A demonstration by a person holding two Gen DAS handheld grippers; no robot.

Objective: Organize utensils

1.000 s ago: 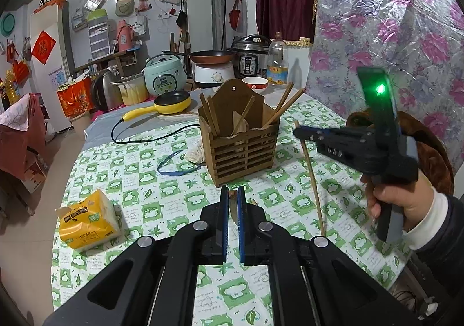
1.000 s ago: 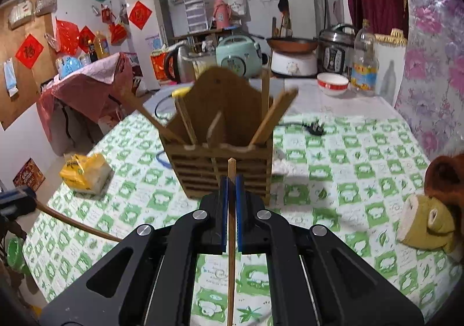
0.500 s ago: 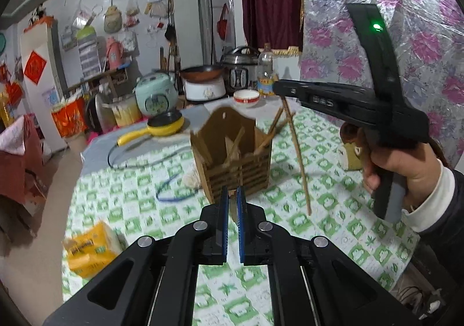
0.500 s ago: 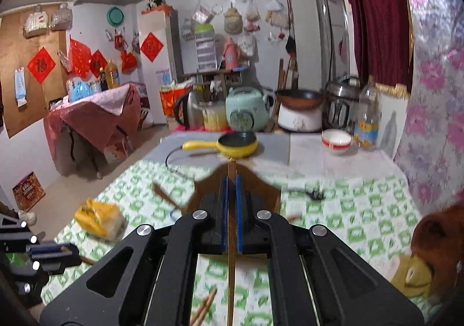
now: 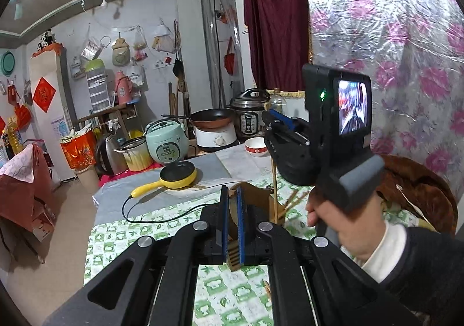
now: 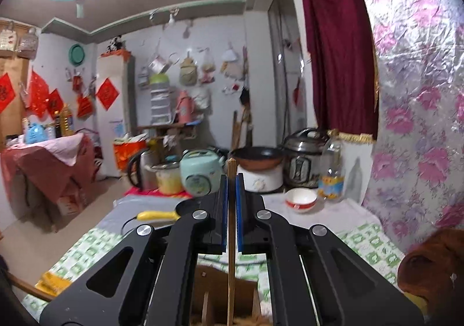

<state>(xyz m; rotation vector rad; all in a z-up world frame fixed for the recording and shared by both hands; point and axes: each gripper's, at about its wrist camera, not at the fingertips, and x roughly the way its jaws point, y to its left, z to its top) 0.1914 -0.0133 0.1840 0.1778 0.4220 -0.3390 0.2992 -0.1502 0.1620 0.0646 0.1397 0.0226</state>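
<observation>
The right gripper (image 6: 230, 195) pinches one wooden chopstick (image 6: 231, 239) tight, standing straight up over the wooden utensil holder (image 6: 223, 294) on the green checked tablecloth (image 5: 124, 236). The left gripper (image 5: 231, 215) is pressed together; I cannot tell if it holds anything.
</observation>
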